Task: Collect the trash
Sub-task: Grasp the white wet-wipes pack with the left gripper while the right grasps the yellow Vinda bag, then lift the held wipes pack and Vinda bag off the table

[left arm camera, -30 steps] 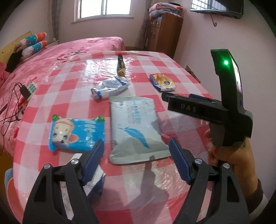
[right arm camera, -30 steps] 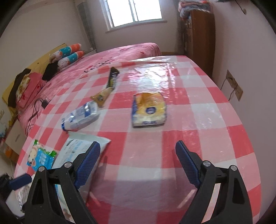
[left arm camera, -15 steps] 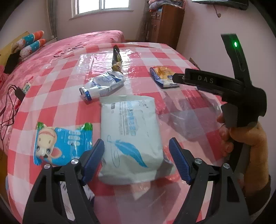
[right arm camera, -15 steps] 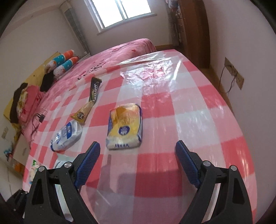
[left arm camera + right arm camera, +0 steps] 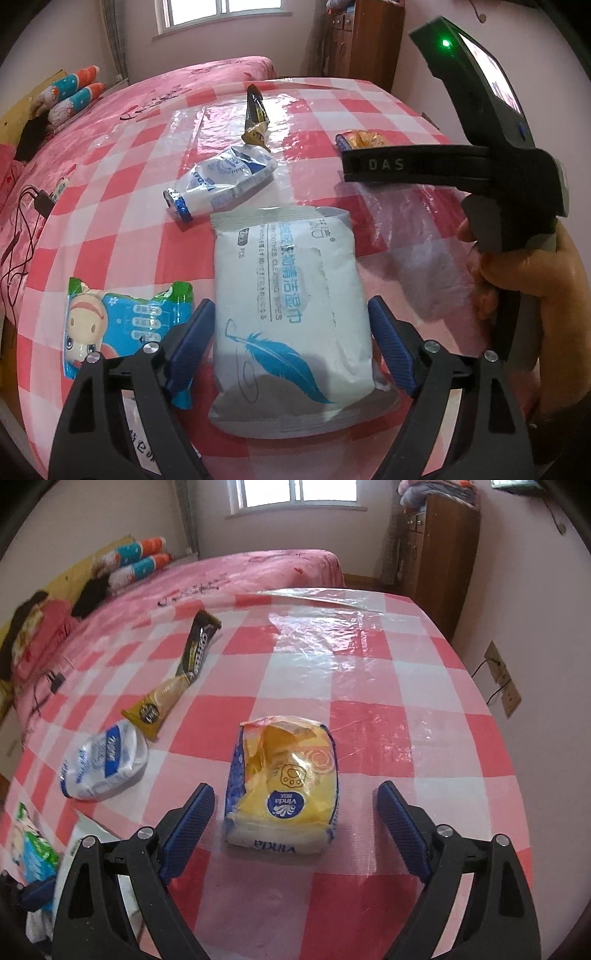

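Note:
A white wipes pack with a blue feather lies on the red-checked table. My left gripper is open, its jaws on either side of the pack's near half. A yellow Vinda tissue pack lies in the right wrist view. My right gripper is open, its jaws on either side of the pack's near end. In the left wrist view the right gripper's body stands at the right, over the yellow pack.
A blue cartoon wrapper lies left of the wipes pack. A crumpled white-blue wrapper and a black-gold snack wrapper lie farther back. A pink bed lies beyond the table; a wooden cabinet stands at the back right.
Both grippers have moved forward and down. The left now straddles the wipes pack; the right has closed in on the yellow tissue pack. Both stay open.

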Demonstrator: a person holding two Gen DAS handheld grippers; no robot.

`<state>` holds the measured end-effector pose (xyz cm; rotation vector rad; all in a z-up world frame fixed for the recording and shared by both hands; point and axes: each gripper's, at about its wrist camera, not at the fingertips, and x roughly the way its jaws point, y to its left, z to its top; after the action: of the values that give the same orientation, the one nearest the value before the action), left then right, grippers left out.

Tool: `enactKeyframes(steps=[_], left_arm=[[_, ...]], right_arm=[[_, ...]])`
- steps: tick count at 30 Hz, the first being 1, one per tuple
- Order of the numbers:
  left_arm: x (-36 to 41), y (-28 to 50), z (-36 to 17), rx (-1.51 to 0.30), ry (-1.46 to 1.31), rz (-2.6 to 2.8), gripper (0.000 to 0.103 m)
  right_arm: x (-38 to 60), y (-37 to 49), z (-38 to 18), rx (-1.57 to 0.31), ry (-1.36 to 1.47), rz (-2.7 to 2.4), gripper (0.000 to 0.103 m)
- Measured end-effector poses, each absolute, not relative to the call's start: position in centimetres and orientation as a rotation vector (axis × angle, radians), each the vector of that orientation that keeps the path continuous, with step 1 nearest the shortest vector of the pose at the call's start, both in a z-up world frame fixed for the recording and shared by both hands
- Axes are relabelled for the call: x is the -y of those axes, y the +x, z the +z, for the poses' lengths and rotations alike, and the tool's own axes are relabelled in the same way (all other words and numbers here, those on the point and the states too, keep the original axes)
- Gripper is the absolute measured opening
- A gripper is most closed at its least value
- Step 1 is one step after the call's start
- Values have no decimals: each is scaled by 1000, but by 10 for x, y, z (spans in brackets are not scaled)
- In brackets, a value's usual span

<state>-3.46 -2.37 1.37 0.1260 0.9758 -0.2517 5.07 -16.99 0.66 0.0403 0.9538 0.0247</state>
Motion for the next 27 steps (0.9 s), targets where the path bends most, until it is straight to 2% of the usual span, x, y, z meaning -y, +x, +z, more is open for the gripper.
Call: enactKeyframes(steps=[6,8,10,12,16,27], left_arm=[[26,-32,7,-990,129,-242,83],[26,-32,7,-991,124,-239,83],[28,-32,7,-990,126,-241,82],[28,-32,7,-988,129,-243,81],[29,-33,8,-982,135,-245,79],[29,-37,9,-969,142,-242,77]], right_arm=[[165,53,4,-964,-9,9,86],[163,52,6,-956,-15,20,79],[159,49,8,-944,-30,44,63],[155,49,9,-938,-39,65,57],[155,49,9,-936,-34,77,54],[159,45,15,-902,5,98,38]])
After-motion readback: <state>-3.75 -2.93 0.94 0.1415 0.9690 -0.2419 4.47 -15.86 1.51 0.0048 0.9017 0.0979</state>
